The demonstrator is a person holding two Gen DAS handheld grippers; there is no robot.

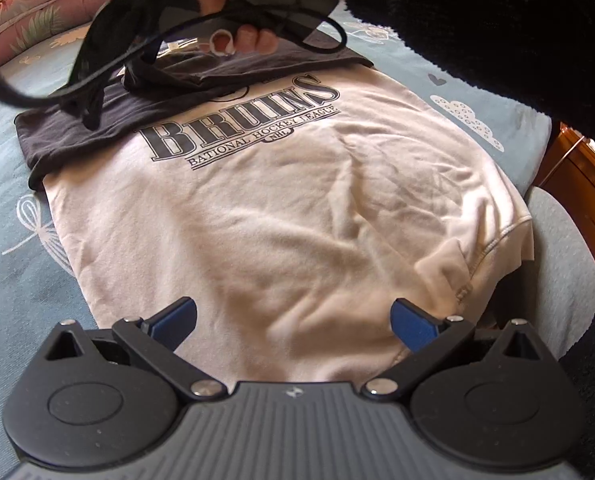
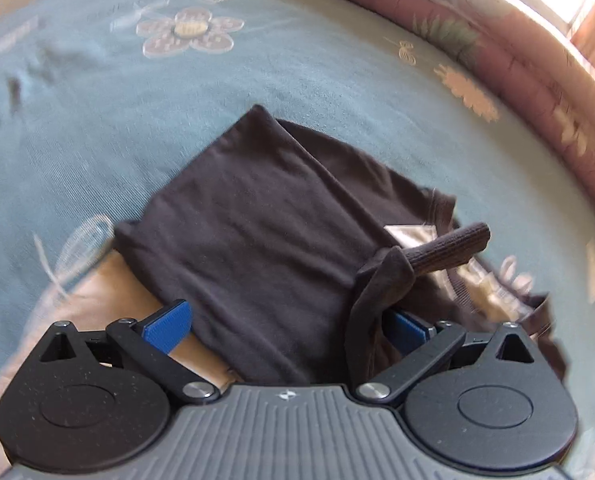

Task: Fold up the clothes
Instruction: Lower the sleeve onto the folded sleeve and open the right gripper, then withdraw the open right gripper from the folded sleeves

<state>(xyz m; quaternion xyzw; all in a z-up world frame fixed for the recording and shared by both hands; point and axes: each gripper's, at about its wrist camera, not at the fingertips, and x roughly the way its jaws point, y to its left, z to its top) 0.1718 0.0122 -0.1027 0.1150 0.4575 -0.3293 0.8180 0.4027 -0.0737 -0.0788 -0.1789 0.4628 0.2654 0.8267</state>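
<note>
Left wrist view showed the left gripper (image 1: 293, 320), fingers spread empty, over the folded Bruins sweatshirt (image 1: 297, 200); the right gripper (image 2: 287, 326), also spread, seemingly stacking the black shirt (image 2: 257, 220); next, likely withdrawing.

The far end of the cream sweatshirt (image 1: 281, 208) was hidden beneath a folded black garment (image 1: 109, 120), which also covered the top of its printed lettering. Its near hem disappeared behind the left gripper (image 1: 293, 322). A dark fuzzy sleeve (image 1: 497, 20) blocked the upper right corner of the left wrist view, and the hand (image 1: 253, 36) was partly covered by black straps. In the right wrist view, the edges were smeared with motion blur. A fold of black cloth (image 2: 381, 280) draped over the right gripper's (image 2: 289, 326) right finger, concealing most of its blue pad. The bedspread (image 2: 77, 128) was cut off on every side.
</note>
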